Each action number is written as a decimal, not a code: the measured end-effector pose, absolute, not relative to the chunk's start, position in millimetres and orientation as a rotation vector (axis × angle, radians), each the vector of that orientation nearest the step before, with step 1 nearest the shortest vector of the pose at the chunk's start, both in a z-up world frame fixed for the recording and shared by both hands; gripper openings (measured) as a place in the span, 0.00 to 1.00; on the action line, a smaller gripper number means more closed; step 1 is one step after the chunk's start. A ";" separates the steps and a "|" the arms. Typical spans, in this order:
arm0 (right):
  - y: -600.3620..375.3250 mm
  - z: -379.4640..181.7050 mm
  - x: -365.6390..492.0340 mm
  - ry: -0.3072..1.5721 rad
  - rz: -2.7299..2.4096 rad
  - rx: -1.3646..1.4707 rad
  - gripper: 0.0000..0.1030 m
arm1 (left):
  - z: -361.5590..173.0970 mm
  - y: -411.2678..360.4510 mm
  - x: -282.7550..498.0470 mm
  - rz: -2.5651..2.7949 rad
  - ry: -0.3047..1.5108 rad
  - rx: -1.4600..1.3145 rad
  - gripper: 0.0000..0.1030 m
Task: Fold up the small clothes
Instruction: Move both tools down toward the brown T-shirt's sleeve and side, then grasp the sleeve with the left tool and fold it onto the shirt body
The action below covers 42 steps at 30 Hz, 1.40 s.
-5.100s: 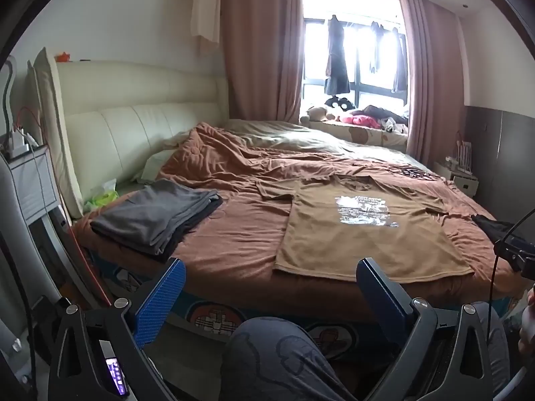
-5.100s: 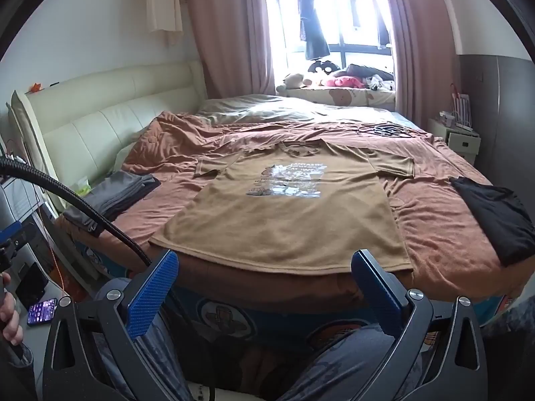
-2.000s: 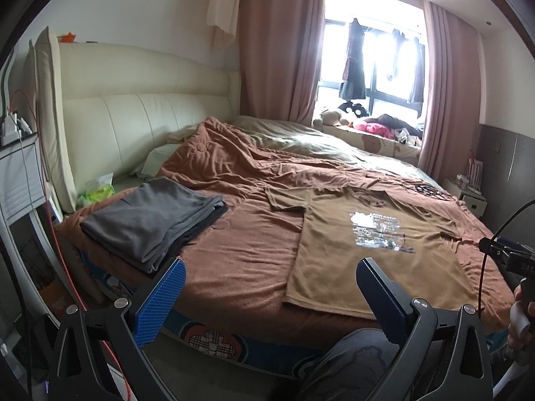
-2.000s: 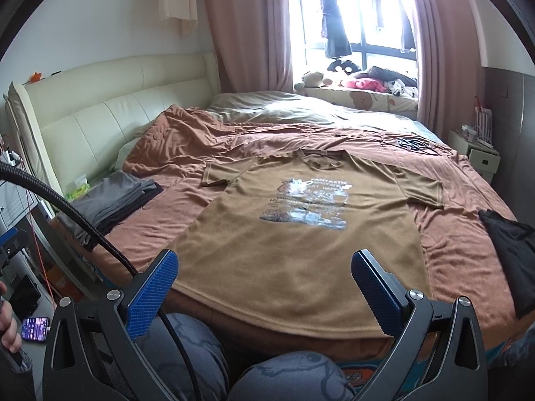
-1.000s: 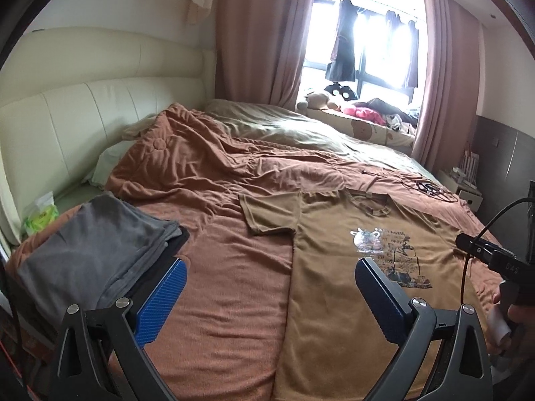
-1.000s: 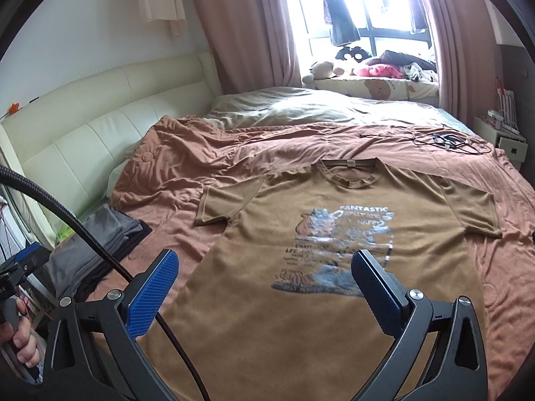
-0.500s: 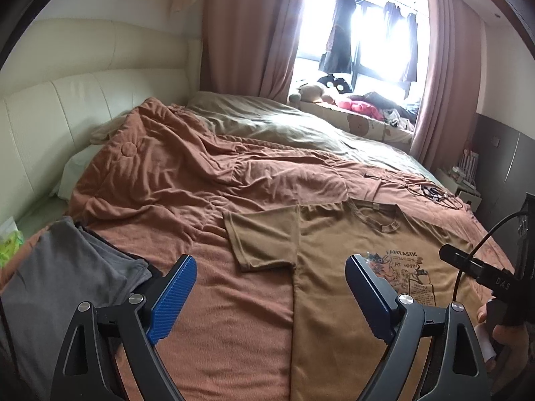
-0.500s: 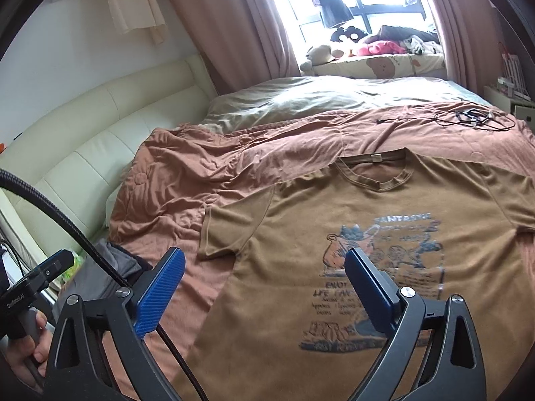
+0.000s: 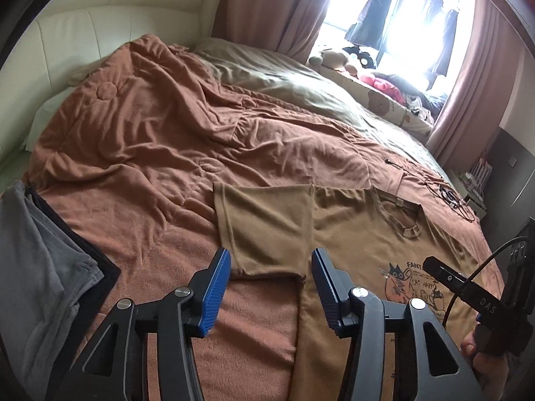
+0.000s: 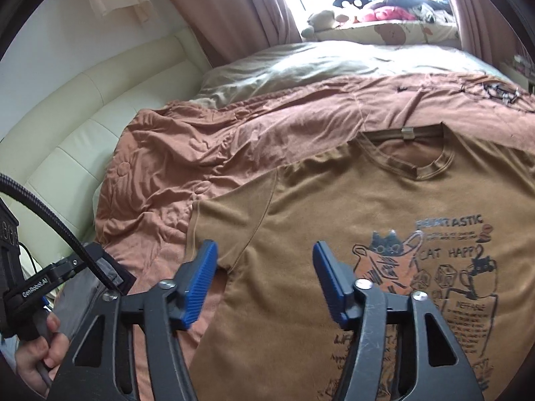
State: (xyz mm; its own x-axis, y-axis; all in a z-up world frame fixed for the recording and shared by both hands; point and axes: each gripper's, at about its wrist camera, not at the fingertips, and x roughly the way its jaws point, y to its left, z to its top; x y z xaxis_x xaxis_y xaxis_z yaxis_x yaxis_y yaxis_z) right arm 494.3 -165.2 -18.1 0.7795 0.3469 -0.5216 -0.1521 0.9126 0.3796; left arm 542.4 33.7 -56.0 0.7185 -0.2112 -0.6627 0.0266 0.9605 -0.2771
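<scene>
Left gripper (image 9: 270, 267) spread wide, blue fingers (image 9: 217, 289) hanging just above the lower hem of the shirt's sleeve (image 9: 267, 227), nothing between them. Right gripper (image 10: 264, 267) also spread wide and holding nothing, poised above the armpit seam of the same side. Beneath both, a tan T-shirt (image 10: 334, 220) lying flat and face up on a rust-brown blanket (image 9: 150, 153), cat print (image 10: 388, 260) showing on the chest, collar (image 10: 411, 160) pointing toward the window. To the left of the T-shirt, at the near edge of the bed, a folded grey garment (image 9: 36, 267) resting over something black. At the right border of the left wrist view, a hand (image 9: 481, 364) gripping the other tool's handle. Beyond the T-shirt, more crumpled blanket, then a beige sheet (image 9: 284, 77), and off to its far right a tangle of thin black cable (image 9: 451, 197). Further left of the T-shirt, a cream padded headboard (image 10: 67, 127). Farthest, soft toys (image 9: 337, 60) on the sill, a bright window (image 9: 401, 33) with dark clothes hanging in it, pink curtains (image 9: 267, 3) on each side.
</scene>
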 end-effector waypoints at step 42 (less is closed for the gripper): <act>-131.5 -128.2 660.4 0.925 0.484 0.704 0.07 | -153.3 27.7 679.2 -0.037 0.927 -0.328 0.06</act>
